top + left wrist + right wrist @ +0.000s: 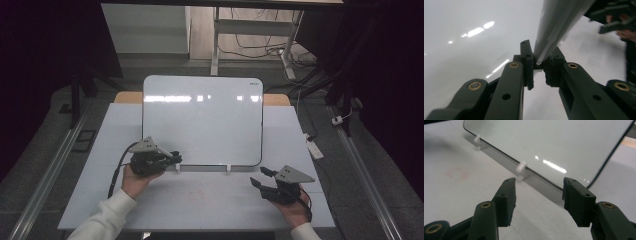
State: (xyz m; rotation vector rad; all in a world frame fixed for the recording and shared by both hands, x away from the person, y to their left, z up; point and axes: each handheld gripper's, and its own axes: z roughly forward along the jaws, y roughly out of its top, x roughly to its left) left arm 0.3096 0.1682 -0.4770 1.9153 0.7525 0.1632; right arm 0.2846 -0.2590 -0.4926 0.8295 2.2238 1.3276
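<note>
High view, lower left of the frame: the left tongs (172,159) sit at the near-left corner of the whiteboard (202,120), which lies across the middle of the table (200,200) and looks tilted up at its near edge on two small white pegs (228,168). Left gripper view, centre of the frame: those tongs are pinched on the board's edge, one pad on each face. High view, lower right: the right tongs (260,177) hang just above the table near the board's near-right corner, apart from it. Right gripper view: they are spread with nothing between them, and the board's dark-rimmed edge and a peg (521,167) lie beyond the pads. As a judgement, the work is at an early stage: one corner is gripped, the other side is still to be taken, and any lifting or shifting of the board remains to be done.
</note>
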